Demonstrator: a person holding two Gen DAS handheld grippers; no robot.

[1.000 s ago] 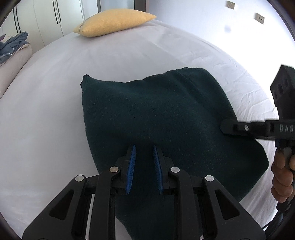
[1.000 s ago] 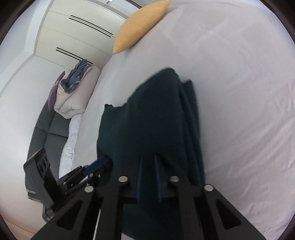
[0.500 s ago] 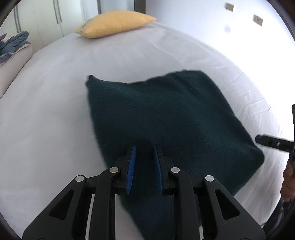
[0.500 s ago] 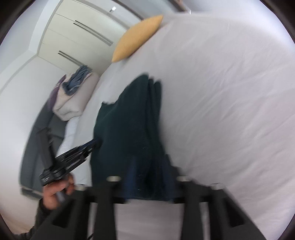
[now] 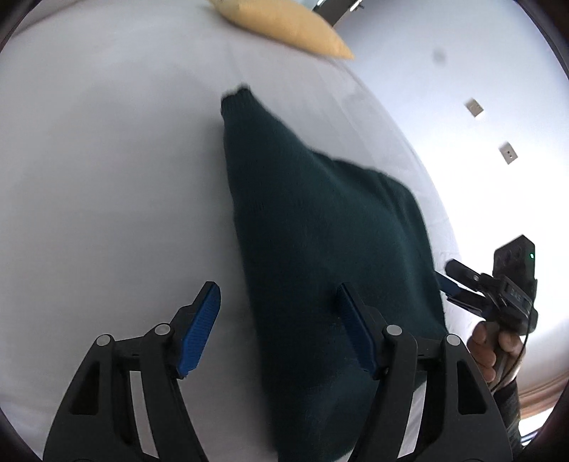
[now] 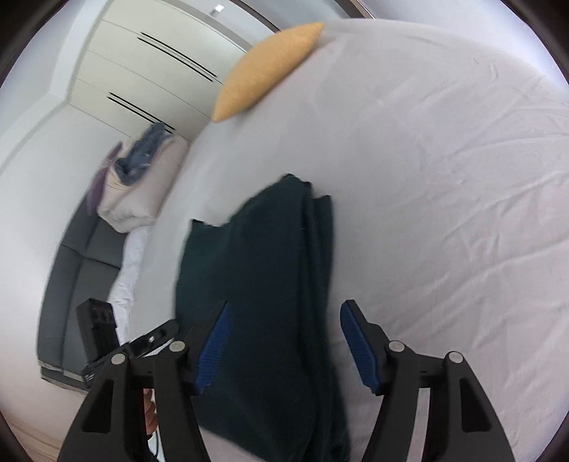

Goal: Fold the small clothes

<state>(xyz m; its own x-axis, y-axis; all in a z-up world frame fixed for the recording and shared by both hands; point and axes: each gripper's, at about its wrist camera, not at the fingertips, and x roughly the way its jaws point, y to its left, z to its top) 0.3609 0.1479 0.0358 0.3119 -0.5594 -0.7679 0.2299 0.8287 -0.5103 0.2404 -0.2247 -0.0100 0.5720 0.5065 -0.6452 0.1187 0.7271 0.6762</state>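
A dark green knitted garment (image 5: 320,231) lies folded on the white bed (image 5: 106,160); it also shows in the right wrist view (image 6: 263,284). My left gripper (image 5: 281,330) is open, its blue pads astride the garment's near left edge, holding nothing. My right gripper (image 6: 284,341) is open above the garment's near end, empty. The right gripper also shows in the left wrist view (image 5: 458,280), by the garment's right edge. The left gripper shows in the right wrist view (image 6: 149,341) at the garment's left.
A yellow pillow (image 5: 284,25) lies at the far end of the bed, also in the right wrist view (image 6: 263,71). A pile of bedding and clothes (image 6: 138,177) sits on a grey sofa (image 6: 78,270) left of the bed. White wardrobe doors (image 6: 149,71) stand behind.
Both grippers were shut on the garment and have opened, letting it go. It now lies on the bed. Both views have shifted.
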